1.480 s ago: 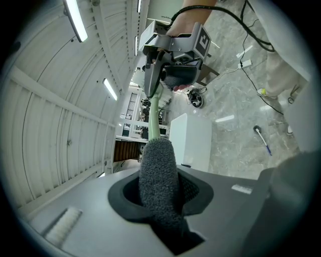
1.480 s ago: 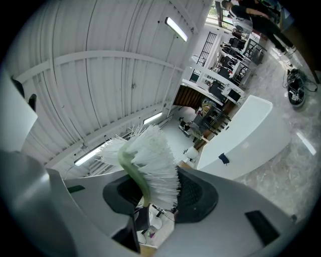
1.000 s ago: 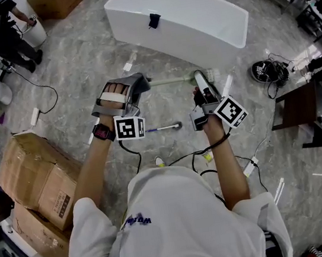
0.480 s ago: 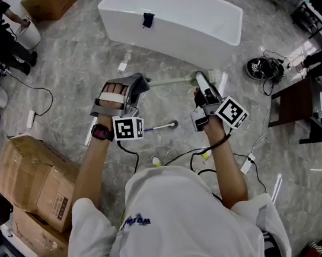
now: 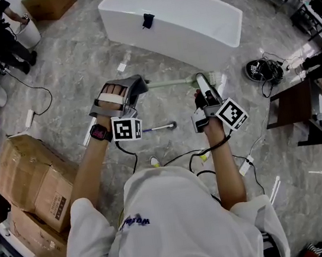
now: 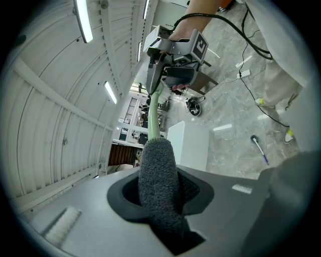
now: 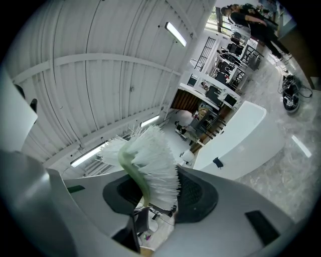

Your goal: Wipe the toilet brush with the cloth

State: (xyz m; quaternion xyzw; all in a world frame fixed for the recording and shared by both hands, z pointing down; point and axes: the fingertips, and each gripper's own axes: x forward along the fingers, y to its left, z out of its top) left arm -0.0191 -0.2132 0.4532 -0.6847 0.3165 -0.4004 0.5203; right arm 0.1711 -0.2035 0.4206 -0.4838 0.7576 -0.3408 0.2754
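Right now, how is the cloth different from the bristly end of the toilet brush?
The cloth is dark grey and fuzzy; the brush head is white with spiky bristles. The cloth sits in the left gripper, covering the green handle; the brush head sits in the right gripper. Both are clamped between jaws, on the same brush.

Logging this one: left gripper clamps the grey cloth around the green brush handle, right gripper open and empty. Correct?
Not quite. The right gripper is not empty: the right gripper view shows its jaws closed on the toilet brush at its white bristles. The rest holds: the left gripper clamps the grey cloth around the green handle.
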